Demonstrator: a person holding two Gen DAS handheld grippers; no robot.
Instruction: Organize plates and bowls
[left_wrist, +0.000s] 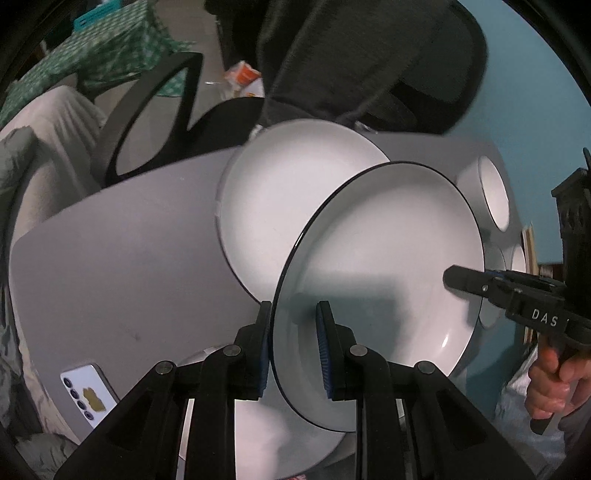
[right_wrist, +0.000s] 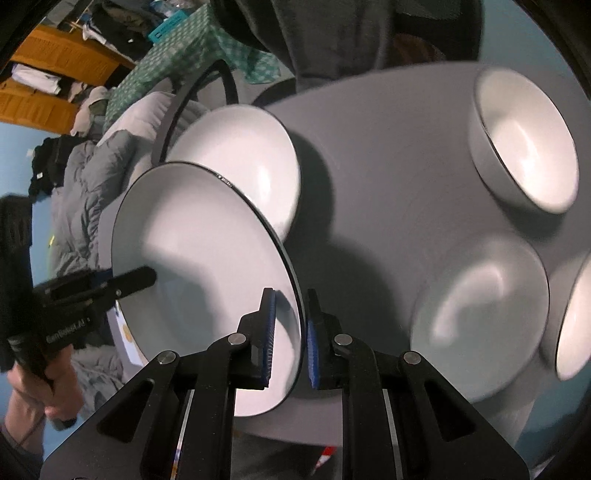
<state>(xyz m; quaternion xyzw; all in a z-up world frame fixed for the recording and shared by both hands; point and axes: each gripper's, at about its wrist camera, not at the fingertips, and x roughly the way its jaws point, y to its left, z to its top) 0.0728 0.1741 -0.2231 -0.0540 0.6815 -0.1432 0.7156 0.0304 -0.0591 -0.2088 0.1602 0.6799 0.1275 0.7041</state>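
Left wrist view: left claw (left_wrist: 293, 347) straddles rim of held plate (left_wrist: 388, 266), one pad each side. Gap w/ inner pad visible, so loosely closed on rim or just nipping it; can't tell how firm. Plate tilted up on edge, face toward centre-right of frame, rim running from lower centre up to upper right. Right claw (left_wrist: 452, 277) comes in from right edge, fingertip lying on the opposite rim.

Right wrist view: right claw (right_wrist: 290, 332) narrow around same plate (right_wrist: 207, 266), pads close either side of rim at lower centre. Left claw (right_wrist: 147, 277) seen at left edge, finger over the plate's far rim. So both claws on one plate, opposite edges, plate clear of desk (right_wrist: 369, 166).

Second plate (left_wrist: 288, 206) lies flat on desk just behind held one, upper centre of left view; same one (right_wrist: 243, 162) upper left-centre in right view. Judgement: that's the stacking target. Held plate sits between claws and target, needs laying flat & shifting toward upper frame.

Bowls: one (right_wrist: 524, 144) upper right, one upside-down (right_wrist: 480, 306) lower right, a third (right_wrist: 576, 321) at right edge. Well apart from plates. Phone (left_wrist: 90, 395) lower left on desk.
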